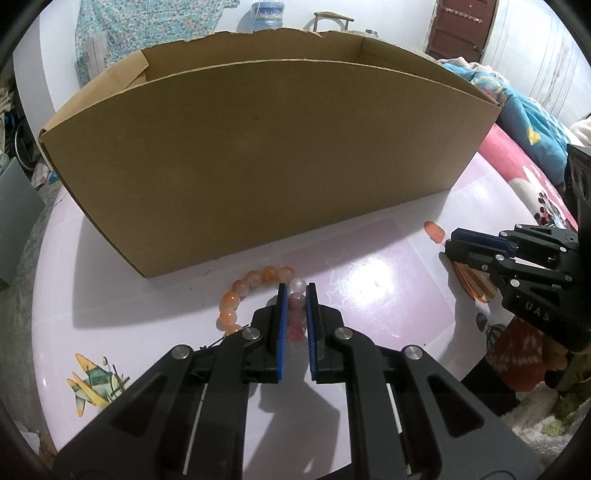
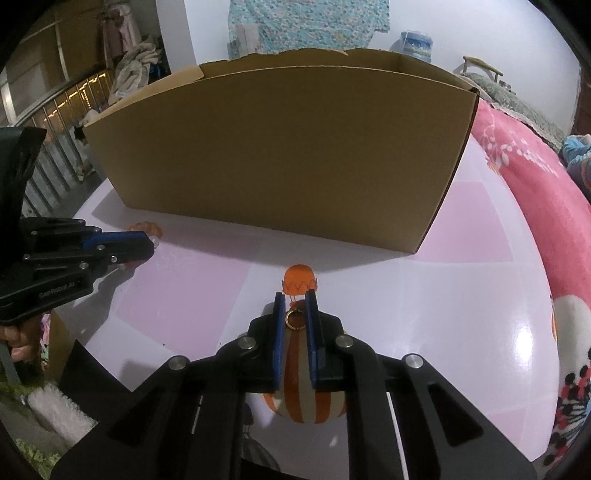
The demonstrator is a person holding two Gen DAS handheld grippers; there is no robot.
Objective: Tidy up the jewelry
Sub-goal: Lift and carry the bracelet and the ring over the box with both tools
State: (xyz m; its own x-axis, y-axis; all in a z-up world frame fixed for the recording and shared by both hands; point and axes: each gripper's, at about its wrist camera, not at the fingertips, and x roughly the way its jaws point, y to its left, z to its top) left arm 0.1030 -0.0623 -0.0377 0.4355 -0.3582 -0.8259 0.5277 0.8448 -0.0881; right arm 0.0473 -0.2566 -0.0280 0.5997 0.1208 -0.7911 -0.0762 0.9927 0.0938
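An orange and pink bead bracelet (image 1: 255, 280) lies on the pink table (image 1: 388, 258) in front of a cardboard box (image 1: 266, 162). My left gripper (image 1: 297, 295) is down on the table with its blue pads (image 1: 282, 317) closed on the bracelet's right side. In the right wrist view, a small gold ring (image 2: 294, 319) sits between the narrow pads (image 2: 312, 325) of my right gripper (image 2: 295, 299), which looks shut on it, over a printed orange balloon picture. The box (image 2: 280, 155) stands just behind. The left gripper also shows there (image 2: 151, 245).
The table has printed pictures: an aeroplane (image 1: 94, 380) at front left and a striped balloon (image 2: 303, 402). A pink floral blanket (image 2: 546, 229) lies to the right. A blue patterned quilt (image 1: 528, 122) lies behind. A water jug (image 1: 266, 14) stands at the back.
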